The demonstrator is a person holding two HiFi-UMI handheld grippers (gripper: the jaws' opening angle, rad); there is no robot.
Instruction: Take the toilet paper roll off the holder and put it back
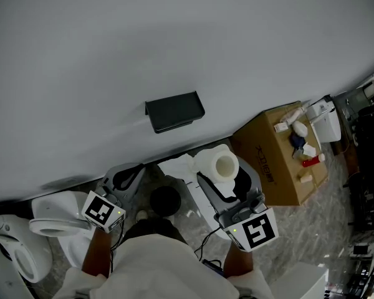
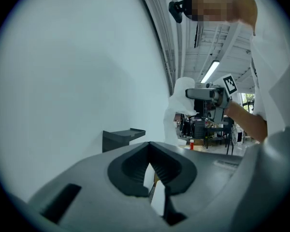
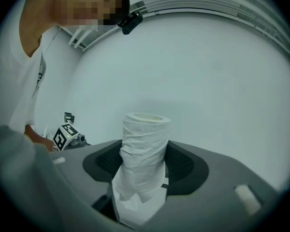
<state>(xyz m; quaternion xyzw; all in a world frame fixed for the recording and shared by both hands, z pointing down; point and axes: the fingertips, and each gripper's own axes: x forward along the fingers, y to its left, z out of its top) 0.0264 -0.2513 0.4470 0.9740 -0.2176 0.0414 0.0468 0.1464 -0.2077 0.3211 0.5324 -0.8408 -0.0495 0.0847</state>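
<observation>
The white toilet paper roll (image 1: pixel 215 162) is off the wall and stands upright between the jaws of my right gripper (image 1: pixel 224 175), which is shut on it. In the right gripper view the roll (image 3: pixel 144 149) fills the jaw gap and a loose tail hangs below it. The black holder (image 1: pixel 174 111) is a small shelf on the pale wall, up and left of the roll, with nothing on it. My left gripper (image 1: pixel 127 178) hangs lower left, shut and holding nothing. In the left gripper view the holder (image 2: pixel 122 137) is ahead and the roll (image 2: pixel 180 105) is off to the right.
A cardboard box (image 1: pixel 269 161) with several small items on top stands right of the roll. A white toilet (image 1: pixel 53 227) sits at the lower left. A dark round object (image 1: pixel 165 200) lies on the floor between the grippers. The wall is close ahead.
</observation>
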